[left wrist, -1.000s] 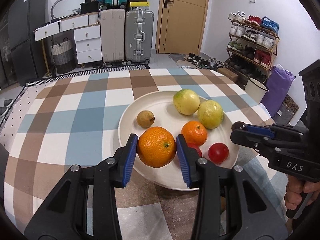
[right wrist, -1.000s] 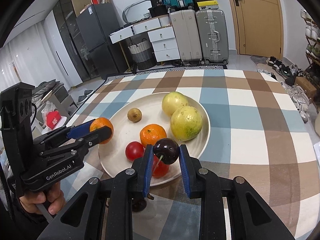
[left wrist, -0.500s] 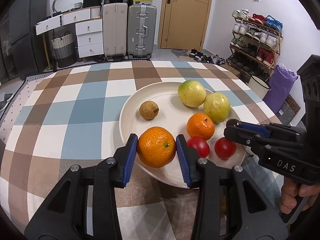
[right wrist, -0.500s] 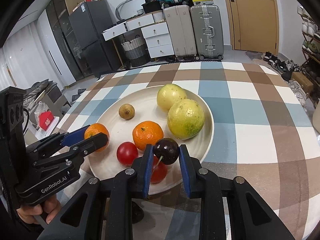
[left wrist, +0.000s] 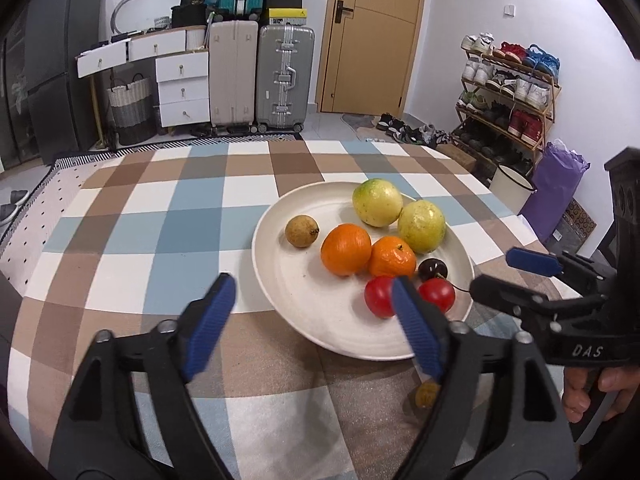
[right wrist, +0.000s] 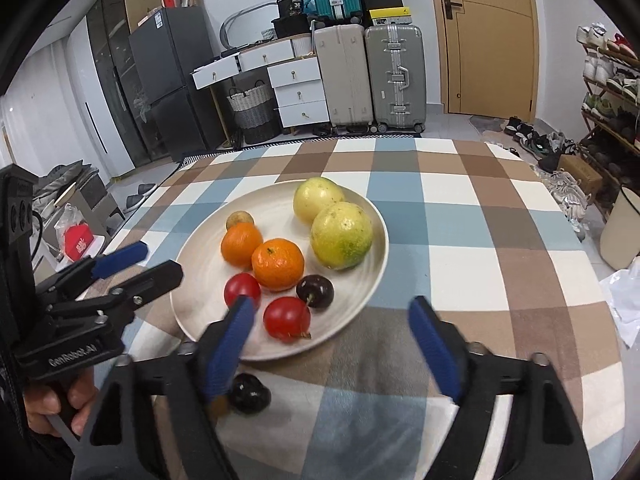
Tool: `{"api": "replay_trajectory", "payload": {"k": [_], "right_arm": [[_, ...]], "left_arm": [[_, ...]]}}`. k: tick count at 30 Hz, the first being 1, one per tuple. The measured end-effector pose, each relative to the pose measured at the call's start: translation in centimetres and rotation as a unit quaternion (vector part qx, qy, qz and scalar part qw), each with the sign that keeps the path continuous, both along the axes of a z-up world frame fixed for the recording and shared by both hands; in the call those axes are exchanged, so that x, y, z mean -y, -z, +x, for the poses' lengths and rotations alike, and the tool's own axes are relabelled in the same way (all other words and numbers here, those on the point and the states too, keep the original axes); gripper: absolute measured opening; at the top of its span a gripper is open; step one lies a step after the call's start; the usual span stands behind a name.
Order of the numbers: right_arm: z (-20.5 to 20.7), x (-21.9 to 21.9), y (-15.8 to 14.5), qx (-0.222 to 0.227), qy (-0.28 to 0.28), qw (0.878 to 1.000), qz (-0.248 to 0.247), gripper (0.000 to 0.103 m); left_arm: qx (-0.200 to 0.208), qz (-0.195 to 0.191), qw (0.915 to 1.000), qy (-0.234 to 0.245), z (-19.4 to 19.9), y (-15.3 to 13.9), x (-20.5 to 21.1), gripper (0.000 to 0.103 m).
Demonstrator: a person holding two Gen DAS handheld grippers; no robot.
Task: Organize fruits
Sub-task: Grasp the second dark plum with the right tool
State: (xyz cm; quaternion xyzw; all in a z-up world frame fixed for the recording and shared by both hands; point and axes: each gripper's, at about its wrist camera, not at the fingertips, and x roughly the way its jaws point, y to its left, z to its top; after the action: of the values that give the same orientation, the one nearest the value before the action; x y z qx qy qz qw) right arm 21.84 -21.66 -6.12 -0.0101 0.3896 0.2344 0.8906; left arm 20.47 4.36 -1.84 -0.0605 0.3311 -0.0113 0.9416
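Observation:
A cream plate (left wrist: 304, 300) (right wrist: 200, 300) on the checked tablecloth holds two yellow-green fruits (left wrist: 377, 202), two oranges (left wrist: 346, 249) (right wrist: 242, 243), a small brown fruit (left wrist: 302, 231), two red fruits (right wrist: 287, 318) and a dark cherry (left wrist: 433, 269) (right wrist: 315, 291). My left gripper (left wrist: 312, 328) is open and empty at the plate's near-left edge. My right gripper (right wrist: 332, 340) is open and empty at the plate's near-right edge. A dark fruit (right wrist: 250, 393) lies on the cloth below the plate. A small brown fruit (left wrist: 427, 394) lies on the cloth, partly hidden by my left finger.
The table's right edge drops to a floor with a white bucket (left wrist: 514, 190) and a purple bag (left wrist: 554, 196). A shoe rack (left wrist: 508, 92) stands at the right wall. Suitcases (left wrist: 284, 76) and white drawers (left wrist: 182, 90) stand beyond the far edge.
Both grippers have opened and pulled back. The left one let go of the orange, now on the plate beside the other orange. The right one let go of the cherry, now on the plate.

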Motion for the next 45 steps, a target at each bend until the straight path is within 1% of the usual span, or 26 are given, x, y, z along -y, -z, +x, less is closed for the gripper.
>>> {"api": "replay_trajectory", "payload": {"k": [2,5,6,8,10,16,19,24,32,36,41,45], "right_arm": [[-0.5,0.5,0.1,-0.007,0.003,1.000,-0.004,0.094],[-1.1,1.1,0.3,-0.019,0.003,1.000,-0.009,0.099],[-1.4,1.3,0.4,-0.018,0.003,1.000,-0.013,0.100],[-2.0,1.5,0.4,-0.014,0.002,1.000,-0.026,0.100],[-2.5,1.7,0.5,-0.012,0.000,0.999,-0.033,0.100],[-3.3,1.3,1.2,-0.020,-0.006,0.999,-0.050,0.101],[-3.7,1.0,1.4,-0.022,-0.011,0.998,-0.050,0.101],[-4.2,0.4,1.5,-0.019,-0.023,0.998,-0.062,0.101],[-4.5,-0.8,2.5,-0.028,-0.038,0.996,-0.078,0.101],[-4.5,-1.8,3.1,-0.026,-0.048,0.994,-0.097,0.101],[-4.2,-2.6,3.6,-0.029,-0.050,0.992,-0.111,0.101],[-3.8,-3.1,3.7,-0.029,-0.050,0.992,-0.112,0.101]], "left_arm": [[0.005,-0.007,1.0000,-0.001,-0.6,-0.4,-0.2,0.087],[0.006,-0.016,0.9998,0.002,-1.4,-0.9,-0.2,0.096],[0.009,-0.013,0.9999,0.002,-1.8,-0.9,-0.1,0.102],[0.015,-0.002,0.9999,0.002,-2.6,-0.9,0.1,0.102],[0.008,0.006,0.9999,0.003,-3.5,-0.8,0.4,0.102],[-0.006,0.011,0.9999,0.011,-4.8,0.0,0.8,0.102],[-0.008,0.005,0.9999,0.012,-5.3,0.1,0.8,0.102],[-0.009,0.002,0.9999,0.013,-5.3,0.1,0.8,0.102],[-0.008,0.002,0.9999,0.015,-5.3,0.1,0.8,0.102],[-0.009,0.004,0.9998,0.015,-5.2,0.3,0.8,0.102],[-0.012,0.009,0.9998,0.014,-5.1,0.5,0.8,0.102],[-0.018,0.006,0.9998,0.009,-4.9,0.7,0.5,0.102]]}}
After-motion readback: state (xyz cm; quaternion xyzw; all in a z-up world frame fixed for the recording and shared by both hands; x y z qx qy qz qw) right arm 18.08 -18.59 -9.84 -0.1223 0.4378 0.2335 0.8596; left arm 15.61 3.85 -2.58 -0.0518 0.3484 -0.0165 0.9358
